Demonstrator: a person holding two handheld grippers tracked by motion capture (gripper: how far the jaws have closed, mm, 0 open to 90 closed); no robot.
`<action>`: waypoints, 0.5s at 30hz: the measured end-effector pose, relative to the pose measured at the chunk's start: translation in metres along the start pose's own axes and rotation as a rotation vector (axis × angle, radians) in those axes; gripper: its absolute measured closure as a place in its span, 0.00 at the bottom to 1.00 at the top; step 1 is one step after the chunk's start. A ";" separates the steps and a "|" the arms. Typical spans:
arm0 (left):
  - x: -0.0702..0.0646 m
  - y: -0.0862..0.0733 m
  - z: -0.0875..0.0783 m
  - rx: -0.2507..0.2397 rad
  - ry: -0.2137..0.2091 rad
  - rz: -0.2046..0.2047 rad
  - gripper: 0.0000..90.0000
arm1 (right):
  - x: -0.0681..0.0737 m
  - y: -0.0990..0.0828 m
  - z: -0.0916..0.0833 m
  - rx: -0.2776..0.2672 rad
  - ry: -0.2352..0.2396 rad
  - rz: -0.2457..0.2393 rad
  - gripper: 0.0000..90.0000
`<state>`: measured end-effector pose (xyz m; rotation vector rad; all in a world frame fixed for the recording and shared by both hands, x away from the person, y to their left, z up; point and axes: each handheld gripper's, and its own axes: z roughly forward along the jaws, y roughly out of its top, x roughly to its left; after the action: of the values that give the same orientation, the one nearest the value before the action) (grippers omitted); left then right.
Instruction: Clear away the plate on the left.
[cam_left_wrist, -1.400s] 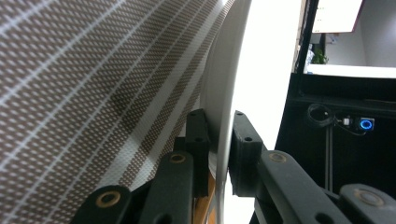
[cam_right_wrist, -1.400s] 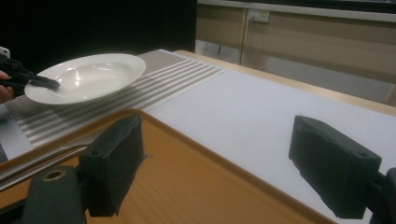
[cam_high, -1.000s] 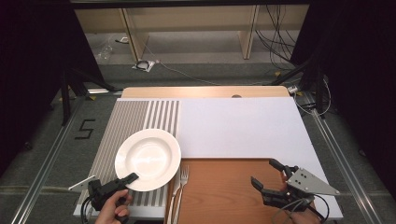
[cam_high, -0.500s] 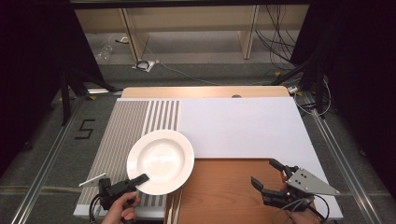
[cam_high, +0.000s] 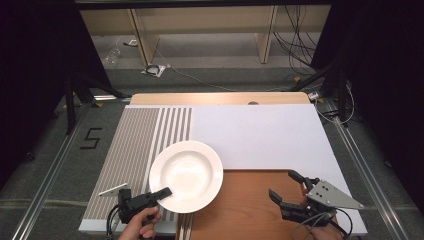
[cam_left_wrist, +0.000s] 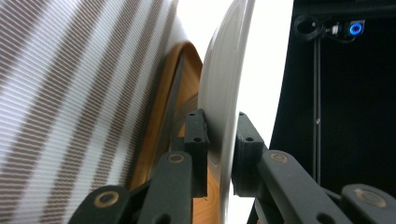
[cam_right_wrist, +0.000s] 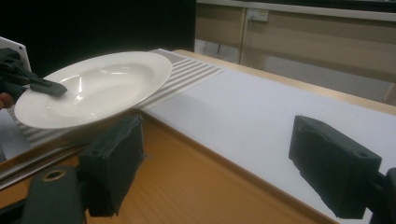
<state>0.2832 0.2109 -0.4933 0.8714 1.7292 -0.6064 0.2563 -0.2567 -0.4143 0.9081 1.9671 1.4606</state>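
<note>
1. Since the earlier frame, the white plate (cam_high: 186, 176) has travelled from the striped mat (cam_high: 135, 150) toward the wooden board (cam_high: 250, 210), and it now covers the fork that was lying beside that board.
2. My left gripper (cam_high: 159, 193) is clamped on the near rim of the plate; in the left gripper view the pads (cam_left_wrist: 196, 135) press on both sides of the rim.
3. The plate hangs lifted and a little tilted over the near-left part of the tabletop, across the left edge of the board.
4. My right gripper (cam_high: 287, 192) rests over the board's near-right part, its jaws apart and holding nothing.
5. I judge this is the carrying step. Next I must bring the plate fully over the board, level it, lower it, then loosen the jaws.
</note>
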 end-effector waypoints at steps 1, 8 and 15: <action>-0.001 -0.002 0.002 0.009 0.000 0.002 0.88 | 0.000 0.000 0.000 -0.003 0.000 0.002 0.21; -0.007 -0.011 0.019 0.079 0.012 0.037 0.87 | 0.000 0.000 0.000 -0.003 -0.001 0.005 0.21; -0.011 -0.020 0.034 0.121 0.013 0.057 0.87 | 0.000 0.000 0.000 -0.006 -0.002 0.004 0.21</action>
<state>0.2888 0.1704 -0.4939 1.0079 1.6873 -0.6745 0.2563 -0.2573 -0.4141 0.9113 1.9595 1.4669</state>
